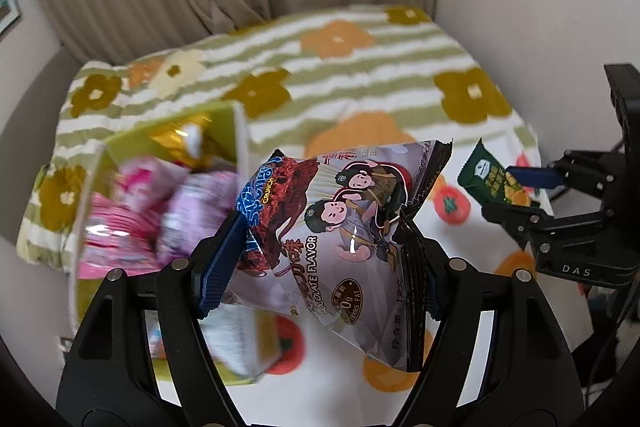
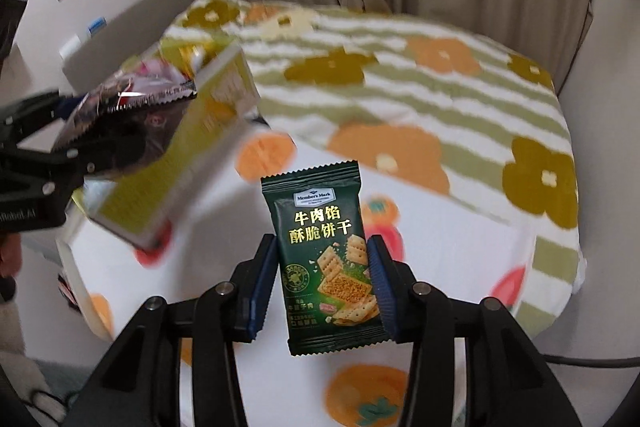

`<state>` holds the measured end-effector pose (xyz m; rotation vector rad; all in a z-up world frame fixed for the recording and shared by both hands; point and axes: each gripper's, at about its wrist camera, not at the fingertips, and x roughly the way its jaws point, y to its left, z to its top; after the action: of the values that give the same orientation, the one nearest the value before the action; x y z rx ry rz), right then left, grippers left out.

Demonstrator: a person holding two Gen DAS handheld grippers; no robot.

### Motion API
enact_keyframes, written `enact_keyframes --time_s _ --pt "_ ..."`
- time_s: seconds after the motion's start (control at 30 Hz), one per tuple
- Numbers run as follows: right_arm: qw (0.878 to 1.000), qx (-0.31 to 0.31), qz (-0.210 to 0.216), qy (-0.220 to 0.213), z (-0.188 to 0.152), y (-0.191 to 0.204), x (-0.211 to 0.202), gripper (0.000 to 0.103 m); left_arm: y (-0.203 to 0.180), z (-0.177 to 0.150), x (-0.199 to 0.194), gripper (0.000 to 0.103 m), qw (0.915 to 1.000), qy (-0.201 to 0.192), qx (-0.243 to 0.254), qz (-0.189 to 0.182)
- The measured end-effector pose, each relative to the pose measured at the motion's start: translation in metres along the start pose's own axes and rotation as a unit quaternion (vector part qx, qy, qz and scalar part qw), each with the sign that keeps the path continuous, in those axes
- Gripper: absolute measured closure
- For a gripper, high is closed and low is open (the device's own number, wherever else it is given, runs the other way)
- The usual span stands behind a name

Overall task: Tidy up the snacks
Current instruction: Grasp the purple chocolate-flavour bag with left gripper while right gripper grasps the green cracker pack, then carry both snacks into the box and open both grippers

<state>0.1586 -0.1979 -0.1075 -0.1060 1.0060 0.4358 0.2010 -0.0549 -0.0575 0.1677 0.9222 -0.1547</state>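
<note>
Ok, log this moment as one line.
left gripper: shut on chocolate crunch packet | right gripper: shut on green cracker packet | snack box: partly filled

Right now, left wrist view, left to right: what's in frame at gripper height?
Green box filled with pink snack packs → chocolate crunch packet held in the left gripper → dark green cracker packet held by the right gripper.

Black tongs (image 1: 320, 267), blue ribbed pads (image 2: 380, 283), silver screws, white "DAS" lettering.
</note>
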Motion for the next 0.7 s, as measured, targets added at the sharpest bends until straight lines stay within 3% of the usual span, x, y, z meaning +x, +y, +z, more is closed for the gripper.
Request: enact_keyframes --time_s 0.23,0.5,0.57,0.6,0.63,0.7 --pt "0.998 -0.004 0.026 -0.049 0.057 0.065 -0.012 0.062 0.084 0.004 -0.029 0.031 0.9988 -0.025 -0.035 0.025" --pt "0.996 -0.003 0.045 -0.072 0.108 0.134 0.005 0.062 0.170 -0.006 -0.017 0.030 0.9983 0.002 -0.057 0.005" --pt "0.996 -0.001 0.045 -0.073 0.119 0.148 0.014 0.062 0.183 -0.009 -0.010 0.025 0.9983 0.012 -0.056 -0.005" --pt "0.996 0.001 0.045 -0.073 0.122 0.153 0.017 0.062 0.190 -0.011 -0.006 0.020 0.9983 0.017 -0.055 -0.008" --pt "0.996 0.004 0.045 -0.072 0.125 0.157 0.021 0.062 0.193 -0.013 -0.003 0.006 0.9983 0.020 -0.055 -0.006" --pt "0.997 0.012 0.042 -0.069 0.129 0.164 0.029 0.062 0.204 -0.015 0.002 0.000 0.9982 0.024 -0.054 -0.011"
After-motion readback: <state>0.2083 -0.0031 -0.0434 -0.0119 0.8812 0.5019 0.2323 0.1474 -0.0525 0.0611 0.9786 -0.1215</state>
